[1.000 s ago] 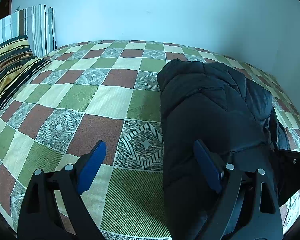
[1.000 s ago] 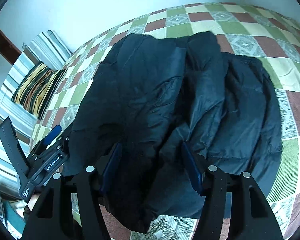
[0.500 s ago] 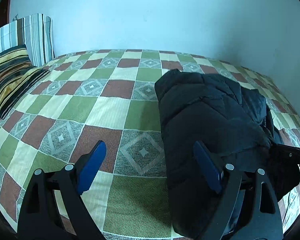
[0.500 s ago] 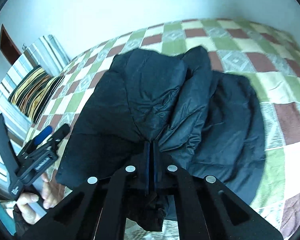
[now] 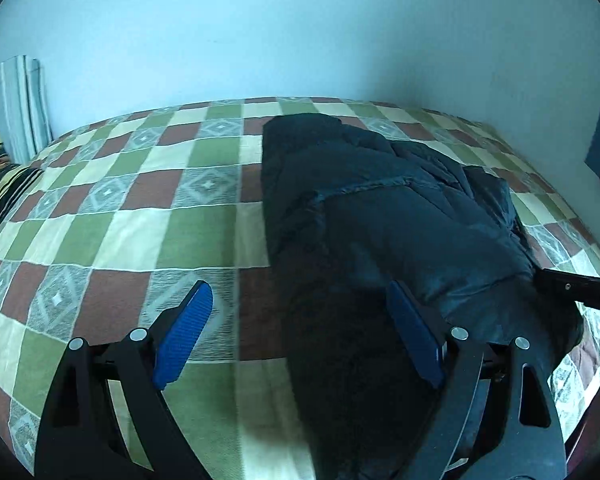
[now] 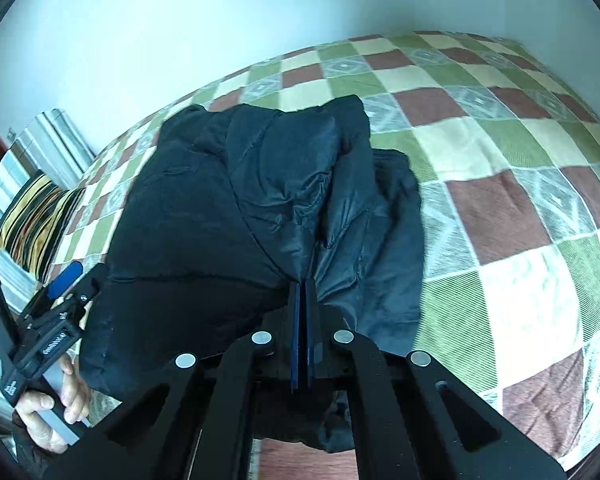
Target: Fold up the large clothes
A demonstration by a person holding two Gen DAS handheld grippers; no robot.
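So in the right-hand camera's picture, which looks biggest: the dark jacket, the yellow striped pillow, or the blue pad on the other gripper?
1. dark jacket
2. yellow striped pillow
3. blue pad, clearly smallest

A checkered bedspread (image 5: 112,216) covers the bed, with striped pillows (image 6: 32,224) against the pale wall (image 5: 300,32).

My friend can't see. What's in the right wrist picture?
The right tongs are shut, pinching a puffy black jacket lying on a checkered bedspread. The left tongs wait open at its left edge.
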